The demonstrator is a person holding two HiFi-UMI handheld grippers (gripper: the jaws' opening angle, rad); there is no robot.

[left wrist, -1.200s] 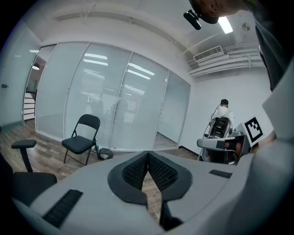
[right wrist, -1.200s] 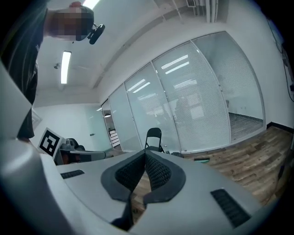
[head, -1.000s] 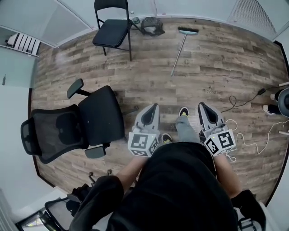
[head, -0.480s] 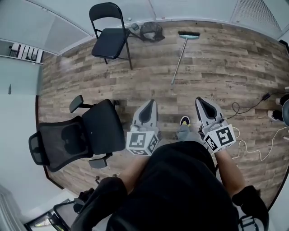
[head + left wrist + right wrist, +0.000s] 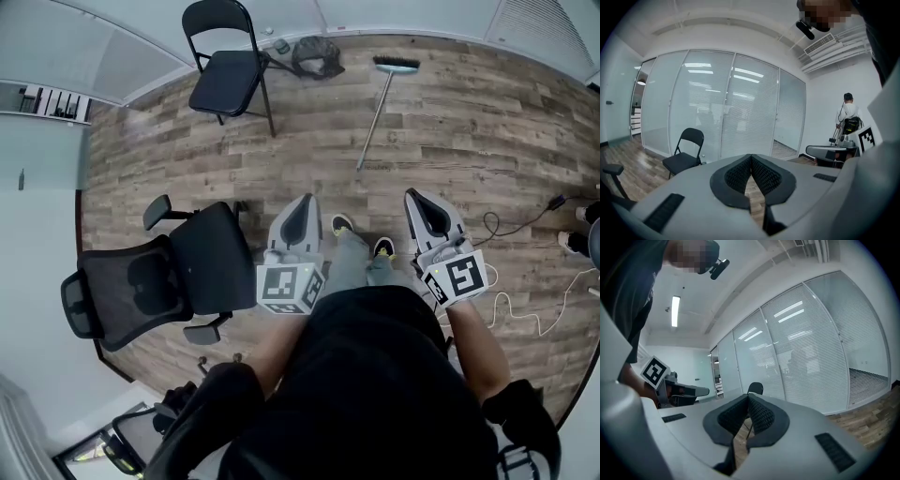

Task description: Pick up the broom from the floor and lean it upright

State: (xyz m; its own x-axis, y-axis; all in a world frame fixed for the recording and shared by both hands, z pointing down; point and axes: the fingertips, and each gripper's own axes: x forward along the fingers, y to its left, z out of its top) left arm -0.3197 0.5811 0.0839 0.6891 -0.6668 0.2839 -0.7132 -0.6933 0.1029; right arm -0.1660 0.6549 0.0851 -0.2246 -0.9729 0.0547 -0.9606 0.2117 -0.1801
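The broom lies flat on the wood floor at the far side of the room, its teal head toward the wall and its grey handle pointing back toward me. My left gripper is held out in front of my body, shut and empty, well short of the broom. My right gripper is beside it, also shut with nothing between its jaws. In the left gripper view the left gripper has its black pads meeting at the tip. In the right gripper view the right gripper looks the same. Neither gripper view shows the broom.
A black folding chair stands at the far left near a dark bag. A black office chair sits close on my left. White and black cables trail on the floor to the right. Glass walls with blinds enclose the room.
I have walked forward: the broom, folding chair and office chair sit a little differently in the head view, and my feet have swapped. Both grippers stay shut, held out in front.
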